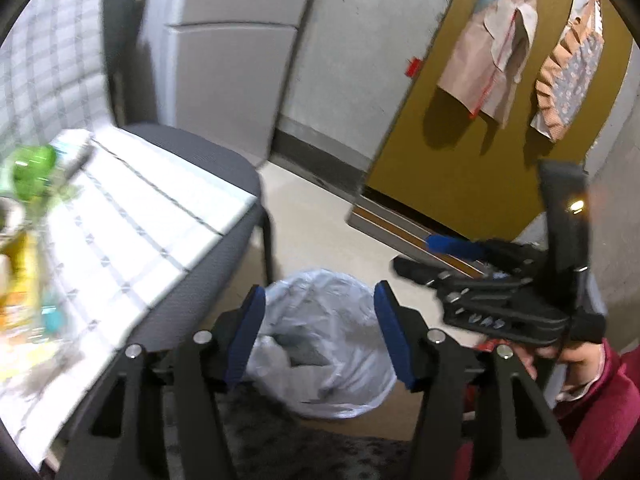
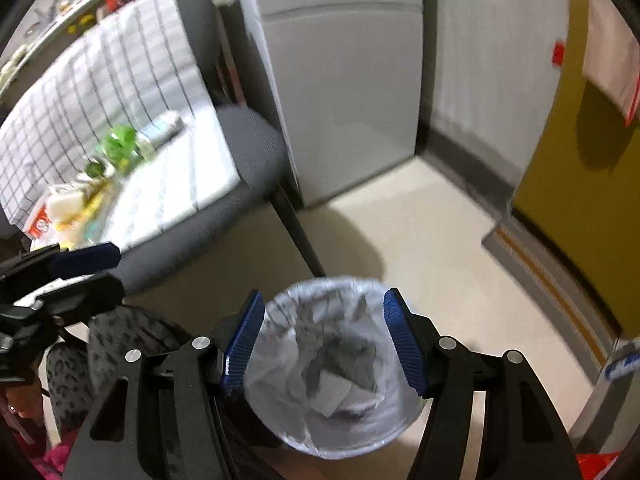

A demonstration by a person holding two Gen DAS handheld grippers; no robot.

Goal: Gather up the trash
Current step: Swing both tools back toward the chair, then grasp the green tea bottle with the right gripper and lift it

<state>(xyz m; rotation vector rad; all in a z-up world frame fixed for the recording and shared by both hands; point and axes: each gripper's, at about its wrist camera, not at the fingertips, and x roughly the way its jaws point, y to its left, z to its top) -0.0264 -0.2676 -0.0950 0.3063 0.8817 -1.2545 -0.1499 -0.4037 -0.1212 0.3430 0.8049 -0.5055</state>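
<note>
— Where the bin (image 2: 336, 364) is seen below, how are the right gripper (image 2: 324, 340) and left gripper (image 1: 320, 336) held?
— Both are spread apart, empty. Trash (image 2: 100, 168) is left on the chair (image 2: 248, 168), at ten o'clock.
</note>
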